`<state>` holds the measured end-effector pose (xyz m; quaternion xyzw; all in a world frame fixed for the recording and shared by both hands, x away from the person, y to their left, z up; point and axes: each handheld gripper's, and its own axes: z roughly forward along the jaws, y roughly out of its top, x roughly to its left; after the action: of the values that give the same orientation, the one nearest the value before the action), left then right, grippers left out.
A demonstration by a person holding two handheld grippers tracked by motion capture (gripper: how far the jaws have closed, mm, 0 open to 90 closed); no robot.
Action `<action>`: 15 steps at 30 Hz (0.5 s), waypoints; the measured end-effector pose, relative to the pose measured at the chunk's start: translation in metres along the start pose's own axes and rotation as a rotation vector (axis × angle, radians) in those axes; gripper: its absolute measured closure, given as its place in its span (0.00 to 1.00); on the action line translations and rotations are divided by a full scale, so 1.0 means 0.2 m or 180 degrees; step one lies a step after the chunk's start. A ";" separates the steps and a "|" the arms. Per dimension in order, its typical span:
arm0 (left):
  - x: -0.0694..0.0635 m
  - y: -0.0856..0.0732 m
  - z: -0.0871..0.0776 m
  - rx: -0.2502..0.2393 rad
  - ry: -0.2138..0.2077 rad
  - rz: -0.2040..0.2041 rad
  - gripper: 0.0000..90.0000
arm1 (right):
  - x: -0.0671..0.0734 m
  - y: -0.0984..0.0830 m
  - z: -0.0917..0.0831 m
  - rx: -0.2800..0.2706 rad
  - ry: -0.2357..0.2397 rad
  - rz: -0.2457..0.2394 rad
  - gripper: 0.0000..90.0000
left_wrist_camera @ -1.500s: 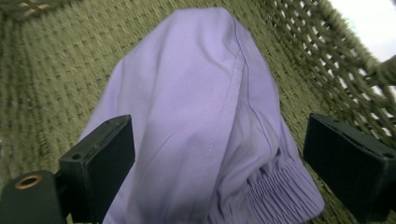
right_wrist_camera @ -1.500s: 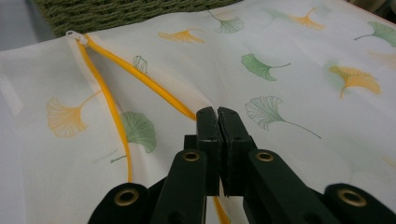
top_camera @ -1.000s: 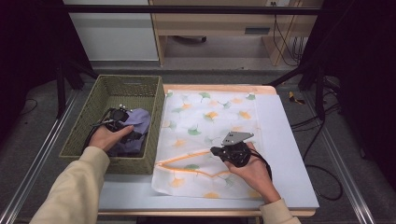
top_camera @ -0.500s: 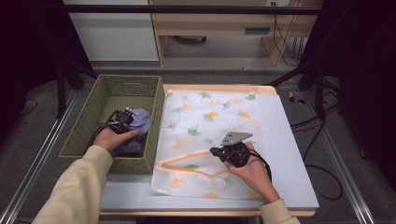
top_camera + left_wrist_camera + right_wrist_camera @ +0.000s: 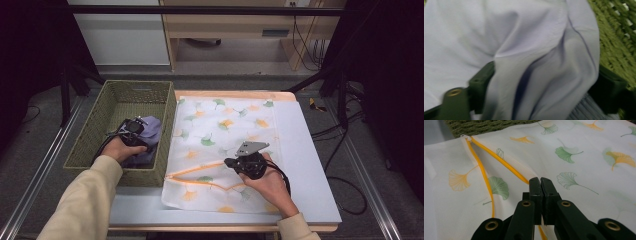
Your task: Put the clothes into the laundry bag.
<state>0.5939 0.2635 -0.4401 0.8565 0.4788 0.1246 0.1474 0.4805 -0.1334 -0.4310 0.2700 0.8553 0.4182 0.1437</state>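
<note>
Two jobs run at once at this table: a lilac garment (image 5: 149, 131) lies bunched in the near right corner of a woven green basket (image 5: 95, 136), and the left gripper (image 5: 134, 126) is down on it; its jaws have just been closing, with a thick fold of the cloth (image 5: 529, 57) between them, though whether the pads already bite cannot be told; just beside the basket, on the pale table (image 5: 310, 165), a white mesh laundry bag (image 5: 220, 125) printed with ginkgo leaves lies flat, its orange zipper (image 5: 499, 161) parted in a narrow V; the right gripper (image 5: 231, 162) is pinched together on the bag's edge at that zipper. By the look of it the garment is being picked up for bagging; next the fold must be gripped firmly, lifted over the basket's wall and fed into the mouth, which wants raising and widening first.
</note>
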 end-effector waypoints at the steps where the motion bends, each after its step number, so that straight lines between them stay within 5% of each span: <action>1: 0.00 0.00 0.00 -0.0002 0.0005 0.0001 0.24 | 0.00 0.00 0.00 0.0001 0.0003 0.0000 0.98; 15: 0.01 0.00 -0.01 0.0035 0.0209 0.0100 0.75 | 0.00 0.00 0.00 0.0002 0.0004 -0.0001 0.98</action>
<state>0.5939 0.2651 -0.4379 0.8601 0.4706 0.1523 0.1249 0.4803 -0.1340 -0.4305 0.2697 0.8555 0.4181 0.1431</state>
